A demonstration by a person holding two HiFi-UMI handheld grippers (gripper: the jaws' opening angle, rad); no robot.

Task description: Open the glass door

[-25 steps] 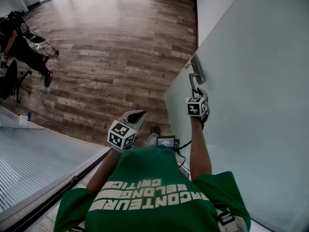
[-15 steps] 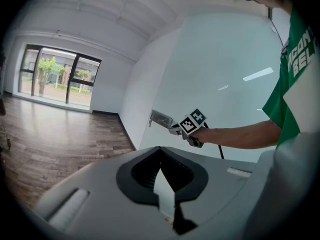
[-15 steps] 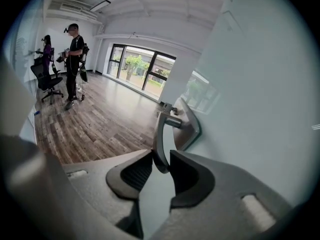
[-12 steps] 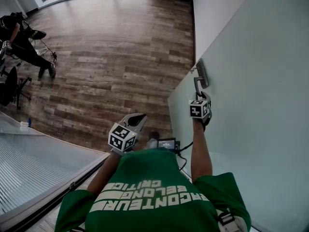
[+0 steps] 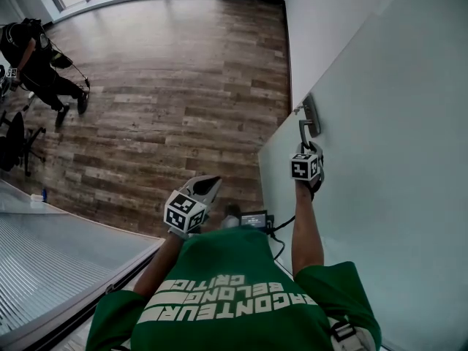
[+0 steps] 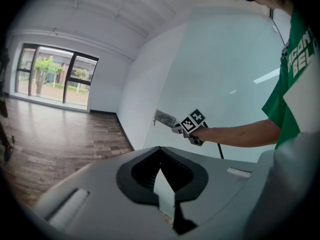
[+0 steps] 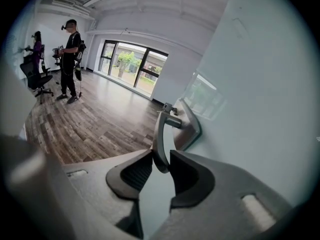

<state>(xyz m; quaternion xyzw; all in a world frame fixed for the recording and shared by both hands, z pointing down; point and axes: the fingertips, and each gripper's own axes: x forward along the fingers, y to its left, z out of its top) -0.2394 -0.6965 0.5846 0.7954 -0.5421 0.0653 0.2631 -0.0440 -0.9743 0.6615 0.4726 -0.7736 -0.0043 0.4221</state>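
The frosted glass door [image 5: 380, 159] fills the right side of the head view and stands ajar, its free edge toward the wooden floor. Its metal lever handle [image 5: 302, 130] hangs from a lock plate [image 5: 312, 114]. My right gripper [image 5: 306, 148] is shut on the lever's end. The right gripper view shows the handle [image 7: 161, 129] pinched between the dark pads of that gripper [image 7: 161, 163]. My left gripper [image 5: 213, 181] hangs in the air left of the door edge, its tips together on nothing; its own view shows the left gripper [image 6: 160, 148] with the plate [image 6: 164, 118] beyond it.
A ribbed glass panel [image 5: 44, 247] with a dark frame runs along the lower left. A person in black [image 5: 40, 68] stands at the far left beside an office chair [image 5: 14, 134]. A white wall [image 5: 322, 20] meets the door at the top right. Wooden floor [image 5: 168, 101] lies ahead.
The door edge, the handle and my right gripper have shifted right and down in the head view. The left gripper drifted slightly right. The person in black has stepped along the left side.
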